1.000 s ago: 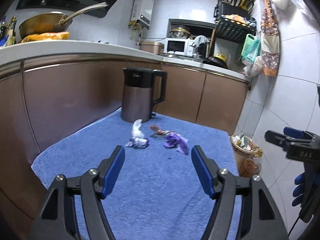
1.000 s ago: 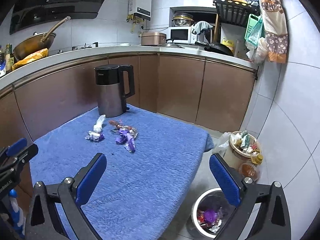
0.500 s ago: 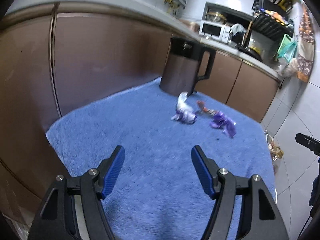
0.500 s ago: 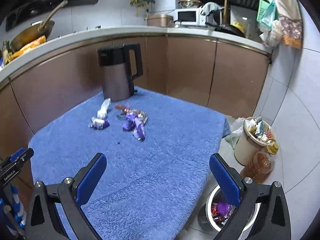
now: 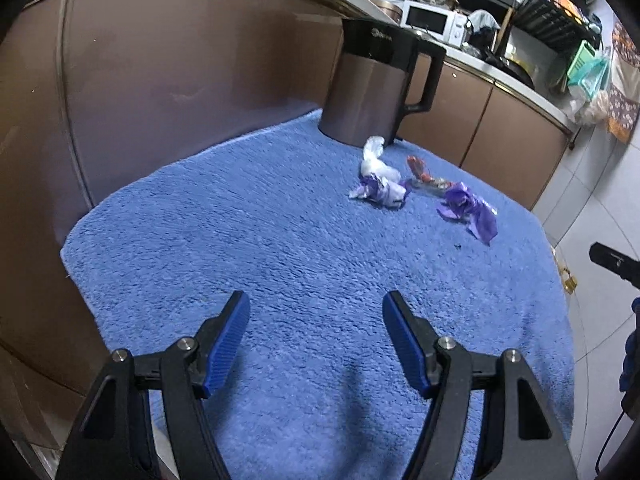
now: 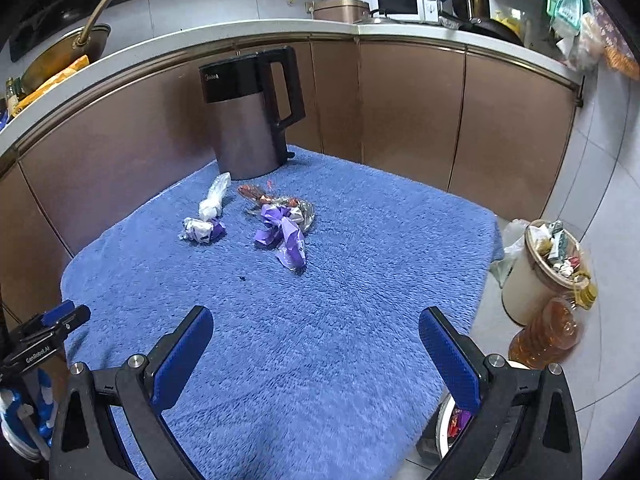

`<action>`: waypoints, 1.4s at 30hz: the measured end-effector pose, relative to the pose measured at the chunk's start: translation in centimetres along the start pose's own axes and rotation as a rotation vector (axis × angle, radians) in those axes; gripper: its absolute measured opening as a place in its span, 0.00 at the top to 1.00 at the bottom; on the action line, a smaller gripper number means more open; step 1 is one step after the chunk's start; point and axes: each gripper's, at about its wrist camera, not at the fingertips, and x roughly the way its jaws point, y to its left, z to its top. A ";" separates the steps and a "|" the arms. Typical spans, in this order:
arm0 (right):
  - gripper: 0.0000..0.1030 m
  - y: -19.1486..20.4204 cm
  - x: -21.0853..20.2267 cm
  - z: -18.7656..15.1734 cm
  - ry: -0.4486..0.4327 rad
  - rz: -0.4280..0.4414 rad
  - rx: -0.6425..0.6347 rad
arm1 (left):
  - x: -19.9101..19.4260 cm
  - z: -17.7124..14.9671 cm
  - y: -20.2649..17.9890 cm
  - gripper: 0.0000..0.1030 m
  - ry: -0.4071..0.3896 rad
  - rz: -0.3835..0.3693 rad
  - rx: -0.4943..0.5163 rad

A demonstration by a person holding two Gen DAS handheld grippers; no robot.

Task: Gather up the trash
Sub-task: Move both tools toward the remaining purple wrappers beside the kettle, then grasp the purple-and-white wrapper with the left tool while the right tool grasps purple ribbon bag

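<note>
The left hand-held gripper hung with its blue pads spread wide and nothing between them, above the near part of the surface, which was covered by a blue towel. The right hand-held gripper was likewise spread and empty, above the near right corner of the same surface.

The trash lay toward the far edge, well apart from both grippers: a white and purple wrapper, a reddish clear wrapper just beside it, and a crumpled purple wrapper nearest the right edge. A dark electric kettle stood upright at the far edge, just behind the white wrapper.

Only the right wrist view showed the floor past the right edge: a full cream bin with an amber bottle leaning by it, and part of a metal bin holding coloured wrappers below the right corner, mostly hidden by the gripper's finger. That view also caught the other gripper's tip at the left edge, and a wok on the kitchen counter. The left wrist view instead gave more of the brown cabinet fronts behind the surface.
</note>
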 end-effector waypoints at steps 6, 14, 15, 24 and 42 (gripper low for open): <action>0.00 -0.7 3.0 0.5 0.041 0.028 0.004 | 1.5 2.0 -1.9 0.35 0.008 -0.009 0.087; 0.11 -0.3 7.2 3.0 0.061 0.106 -0.017 | 5.5 8.2 -4.4 0.35 0.013 -0.099 0.176; 0.13 -0.2 7.7 3.3 0.063 0.114 -0.019 | 6.2 8.7 -4.6 0.35 0.016 -0.107 0.179; 0.32 0.5 12.9 5.4 0.100 0.167 -0.018 | 14.0 12.1 -5.5 0.35 0.108 -0.191 0.132; 0.80 0.2 16.3 5.3 0.145 0.184 0.006 | 17.0 11.4 -6.5 0.62 0.168 -0.201 0.126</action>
